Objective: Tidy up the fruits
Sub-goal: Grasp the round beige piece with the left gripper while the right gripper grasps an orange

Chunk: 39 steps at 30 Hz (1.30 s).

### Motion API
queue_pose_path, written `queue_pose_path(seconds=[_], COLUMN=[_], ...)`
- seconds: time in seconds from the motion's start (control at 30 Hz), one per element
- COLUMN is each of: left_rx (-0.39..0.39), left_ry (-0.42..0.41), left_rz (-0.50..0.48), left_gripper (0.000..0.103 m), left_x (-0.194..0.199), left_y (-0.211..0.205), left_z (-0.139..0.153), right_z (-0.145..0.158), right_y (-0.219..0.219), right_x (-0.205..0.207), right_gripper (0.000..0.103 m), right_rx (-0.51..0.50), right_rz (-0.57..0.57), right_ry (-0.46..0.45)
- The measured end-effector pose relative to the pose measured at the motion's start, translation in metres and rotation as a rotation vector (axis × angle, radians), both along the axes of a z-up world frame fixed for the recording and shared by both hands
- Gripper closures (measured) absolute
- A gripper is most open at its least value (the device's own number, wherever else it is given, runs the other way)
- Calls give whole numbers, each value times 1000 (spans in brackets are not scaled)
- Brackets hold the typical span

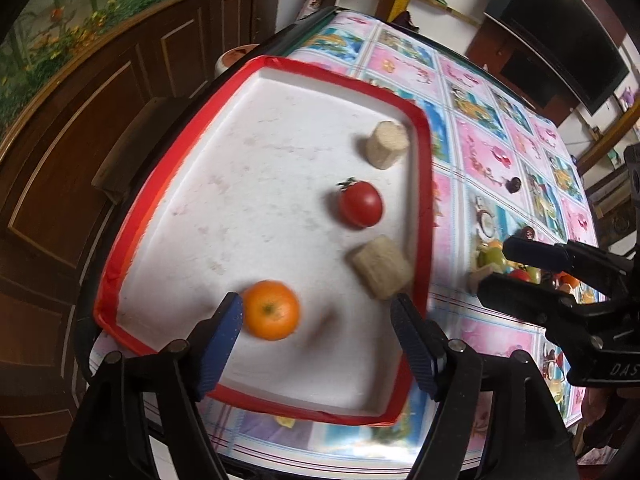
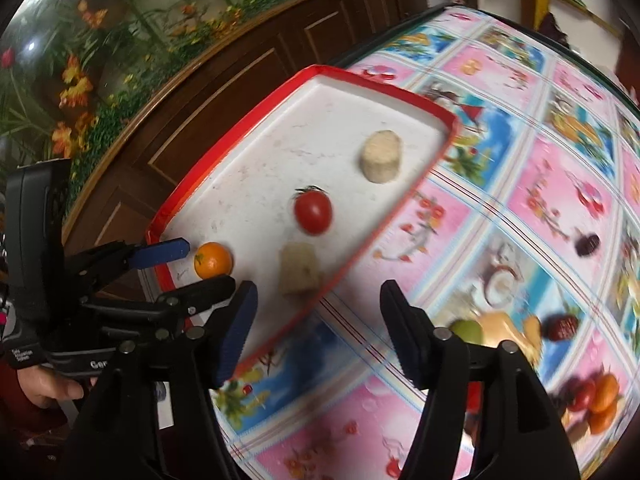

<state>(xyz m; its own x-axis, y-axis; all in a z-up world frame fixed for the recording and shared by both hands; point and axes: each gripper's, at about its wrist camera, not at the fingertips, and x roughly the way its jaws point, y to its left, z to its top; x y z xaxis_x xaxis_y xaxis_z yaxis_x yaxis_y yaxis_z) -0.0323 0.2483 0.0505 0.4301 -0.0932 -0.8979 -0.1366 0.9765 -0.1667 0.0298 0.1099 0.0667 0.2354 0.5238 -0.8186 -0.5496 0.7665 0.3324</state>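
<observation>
Fruit goes on the tray (image 1: 168, 184), I think, because the tray has a red rim that stops round things from rolling off. My left claw (image 1: 316, 320) hangs over the near end of the tray with its jaws apart and nothing squeezed in them. The orange (image 1: 271, 309) lies on the white tray floor between those jaws, close to the left one, and no pad presses on it, so it looks let go. My right claw (image 2: 318, 312) has its jaws apart too and holds nothing; under it I see the tray edge and the cloth. The tomato (image 1: 360, 203) sits further up the tray, apart from the orange. Near the right rim are two pale lumps, a round one (image 1: 386, 144) at the far end and a blocky one (image 1: 380, 266) close to me; I cannot tell what they are. More fruit waits off the tray on the table: a green one (image 2: 467, 330), some red and orange ones (image 2: 596, 396), and two dark little ones (image 2: 587, 244), so I guess the job is not done. The table wears a shiny cloth (image 2: 560, 184) with pink and blue squares. Beside it stands a dark wooden cabinet (image 1: 100, 92) with flowers (image 2: 76, 84) behind it.
</observation>
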Motion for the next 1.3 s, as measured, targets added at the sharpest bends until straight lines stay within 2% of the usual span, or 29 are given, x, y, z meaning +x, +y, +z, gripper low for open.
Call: queue_pose_path(seconds=[0.3,0.63,0.77,0.93,1.07,1.27,1.3], left_rx=[3,-9,2,35,29,48,48], left_ry=[-23,-27,-9,22,29,42,50], left_rz=[-82,-219,-291,-361,-394,-418,-422], left_gripper=[24,24,24,24,25,49,55], left_x=[7,19,24,29,34,45,47], left_y=[-31,-78,-102,-126,-135,-142,-142], left_z=[12,15,10,-5,-14,-25,-27], right_z=[-9,-27,-34,-36,-39,-41,-43], right_y=[-64,-145,-165,-173,-171,-144,-140], right_x=[-19,-41,-47,-51,-50,-45,-44], right_gripper=[24,23,23,23,23,24,25], right_rx=[-5,-19,-4,4,9,-33,-45], right_rz=[-148,-364,-423,-440,-442,-373,-366], right_ry=[13,75,105,103,105,75,71])
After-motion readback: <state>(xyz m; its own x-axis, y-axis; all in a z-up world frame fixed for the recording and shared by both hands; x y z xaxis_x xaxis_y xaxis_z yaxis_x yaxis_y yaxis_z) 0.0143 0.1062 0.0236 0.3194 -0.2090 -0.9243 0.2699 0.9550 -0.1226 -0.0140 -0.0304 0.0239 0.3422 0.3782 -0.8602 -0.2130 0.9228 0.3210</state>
